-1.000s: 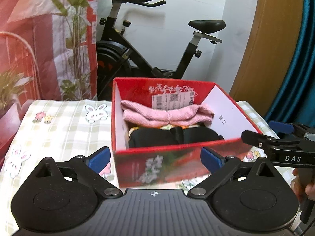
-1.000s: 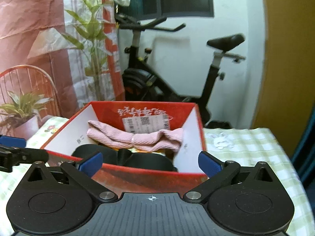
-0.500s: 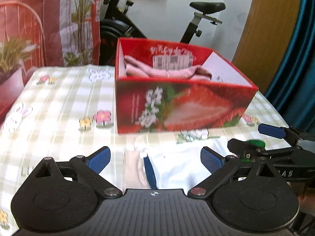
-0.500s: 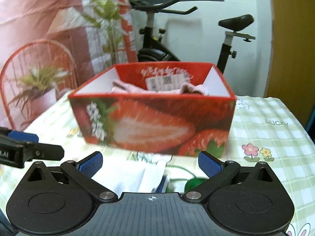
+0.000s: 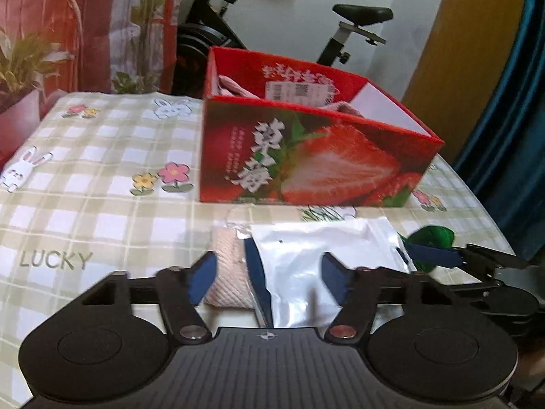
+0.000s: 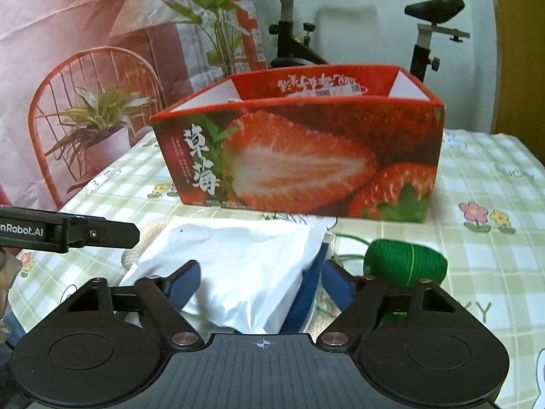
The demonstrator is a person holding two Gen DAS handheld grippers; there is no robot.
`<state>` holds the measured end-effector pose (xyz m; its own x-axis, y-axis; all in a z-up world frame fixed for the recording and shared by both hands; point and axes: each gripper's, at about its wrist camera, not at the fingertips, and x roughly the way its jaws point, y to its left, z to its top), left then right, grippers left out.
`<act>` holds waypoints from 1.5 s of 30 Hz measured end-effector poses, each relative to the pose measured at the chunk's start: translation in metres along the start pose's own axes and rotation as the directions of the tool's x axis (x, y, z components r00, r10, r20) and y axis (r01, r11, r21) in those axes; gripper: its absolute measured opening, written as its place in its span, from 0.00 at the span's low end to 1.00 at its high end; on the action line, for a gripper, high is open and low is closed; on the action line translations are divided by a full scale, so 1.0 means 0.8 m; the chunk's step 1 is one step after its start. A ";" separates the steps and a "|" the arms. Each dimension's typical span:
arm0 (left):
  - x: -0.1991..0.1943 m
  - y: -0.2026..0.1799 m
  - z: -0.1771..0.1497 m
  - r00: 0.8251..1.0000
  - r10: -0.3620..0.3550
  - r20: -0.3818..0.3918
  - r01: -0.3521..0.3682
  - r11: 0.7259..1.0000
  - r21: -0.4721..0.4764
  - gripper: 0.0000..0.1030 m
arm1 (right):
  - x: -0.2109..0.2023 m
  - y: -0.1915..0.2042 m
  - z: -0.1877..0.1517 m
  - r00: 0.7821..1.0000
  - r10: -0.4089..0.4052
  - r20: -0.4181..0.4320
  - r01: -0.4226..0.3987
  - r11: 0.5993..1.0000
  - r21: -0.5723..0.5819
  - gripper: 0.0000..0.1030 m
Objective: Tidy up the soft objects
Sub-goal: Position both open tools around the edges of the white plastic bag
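A red strawberry box stands on the checked tablecloth, with a pink knitted cloth inside. In front of it lie a white plastic pouch with a dark blue edge, a beige knitted piece and a green yarn ball. My left gripper is open, its fingers straddling the pouch's left part and the beige piece. My right gripper is open, its fingers on either side of the pouch's right part, the yarn ball just right of it.
A potted plant and a red wire chair stand to the left. An exercise bike stands behind the table. The tablecloth stretches left of the box. The table edge and blue curtain are at the right.
Both grippers have come back from above the box and dropped low to the table. They have narrowed and now straddle the white pouch in front of the box.
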<state>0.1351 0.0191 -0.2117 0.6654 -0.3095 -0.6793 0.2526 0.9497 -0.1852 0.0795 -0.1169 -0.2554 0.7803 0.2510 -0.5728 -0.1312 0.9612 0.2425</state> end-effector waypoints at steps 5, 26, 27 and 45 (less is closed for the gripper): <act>0.010 -0.002 -0.013 0.997 -0.061 -0.038 0.060 0.998 -0.024 0.46 | -0.001 -0.003 -0.003 1.000 0.008 0.001 -0.008 1.000 0.005 0.62; 0.028 0.002 -0.028 0.990 -0.115 -0.078 0.111 0.992 -0.056 0.40 | 0.009 -0.001 -0.006 0.999 0.035 -0.035 -0.034 0.999 0.029 0.62; 0.029 0.003 -0.028 0.990 -0.119 -0.080 0.115 0.992 -0.057 0.40 | 0.008 -0.001 -0.006 0.999 0.039 -0.031 -0.038 0.999 0.030 0.61; 0.023 0.011 -0.033 0.987 -0.139 -0.086 0.128 0.985 -0.119 0.40 | 0.000 -0.008 -0.006 0.997 0.076 -0.016 -0.074 0.993 0.092 0.43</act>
<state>0.1315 0.0227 -0.2445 0.5610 -0.4330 -0.7055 0.2502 0.9011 -0.3541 0.0774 -0.1223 -0.2606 0.7578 0.3253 -0.5655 -0.1318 0.9253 0.3557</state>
